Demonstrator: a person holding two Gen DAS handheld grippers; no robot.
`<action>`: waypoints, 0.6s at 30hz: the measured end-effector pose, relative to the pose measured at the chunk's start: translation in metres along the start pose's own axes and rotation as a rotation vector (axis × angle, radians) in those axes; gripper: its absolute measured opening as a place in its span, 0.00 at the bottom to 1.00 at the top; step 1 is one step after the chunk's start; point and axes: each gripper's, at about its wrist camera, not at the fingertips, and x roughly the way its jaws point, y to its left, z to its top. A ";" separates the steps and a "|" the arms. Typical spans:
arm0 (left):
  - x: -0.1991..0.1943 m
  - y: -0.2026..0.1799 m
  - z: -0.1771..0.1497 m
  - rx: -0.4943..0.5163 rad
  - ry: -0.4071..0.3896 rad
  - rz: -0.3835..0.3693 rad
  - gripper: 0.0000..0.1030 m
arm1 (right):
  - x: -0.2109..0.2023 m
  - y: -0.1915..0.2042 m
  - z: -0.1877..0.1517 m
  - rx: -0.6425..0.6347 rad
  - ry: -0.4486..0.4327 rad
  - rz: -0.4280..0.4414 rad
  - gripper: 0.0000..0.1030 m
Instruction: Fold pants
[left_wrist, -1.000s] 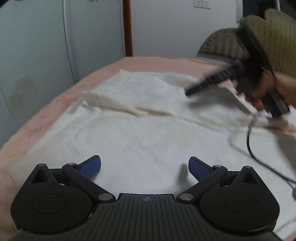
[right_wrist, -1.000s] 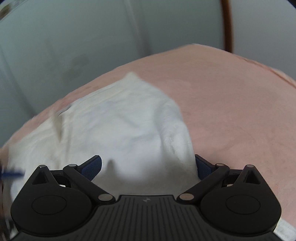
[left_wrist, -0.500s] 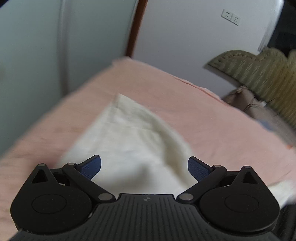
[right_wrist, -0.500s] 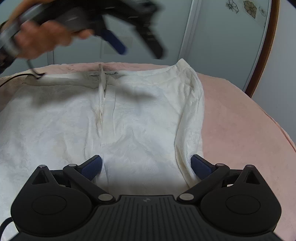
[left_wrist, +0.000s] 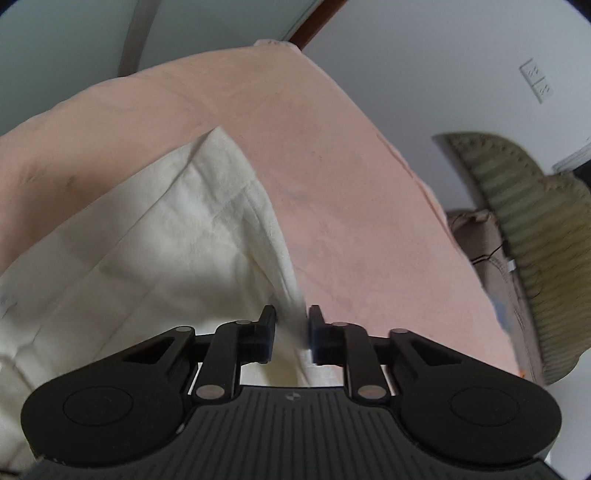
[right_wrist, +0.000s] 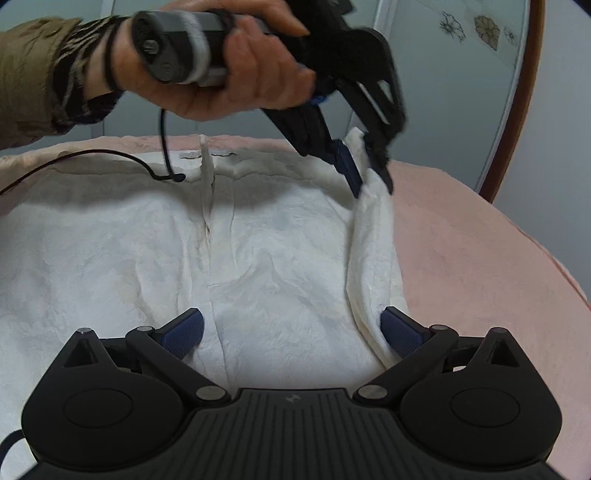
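Now the white pants (right_wrist: 280, 258) are seen spread flat on a bed covered by a pink sheet (right_wrist: 480, 258), with the waistband at the far side in the right wrist view and the fly seam (right_wrist: 208, 206) running down the middle toward the camera. The left gripper (left_wrist: 291, 328) is clenched on the pants: a ridge of white cloth at their outer edge is pinched between its two black fingers, which are drawn close together with only the fabric between them. In the right wrist view the same gripper (right_wrist: 371, 181) is seen from outside, held in a bare hand (right_wrist: 236, 70) with an olive sleeve at the wrist, its tips closed on the far right corner of the waistband, where the cloth is lifted slightly off the sheet. A black cable (right_wrist: 110, 158) is trailed from that handle across the far edge of the garment.

The right gripper (right_wrist: 291, 332) is spread wide and grasps nothing; its blue-padded fingers (right_wrist: 184, 328) are held low over the nearer part of the pants, the left pad over the flat cloth beside the centre seam and the right pad just beside the raised fold along the garment's right edge. Whether the pads touch the fabric cannot be told.

In the left wrist view, pink sheet is shown beyond the pinched edge, and a ribbed olive headboard (left_wrist: 532, 236) is seen at the right against a white wall with a socket plate (left_wrist: 536, 85).
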 end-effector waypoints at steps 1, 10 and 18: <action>-0.008 0.002 -0.005 0.010 -0.016 -0.005 0.12 | -0.001 -0.001 0.000 0.026 0.004 -0.001 1.00; -0.116 0.046 -0.096 0.146 -0.129 -0.133 0.07 | -0.076 0.004 -0.019 0.327 -0.119 -0.048 1.00; -0.137 0.081 -0.167 0.202 -0.209 -0.120 0.07 | -0.137 0.020 -0.043 0.361 -0.140 -0.497 1.00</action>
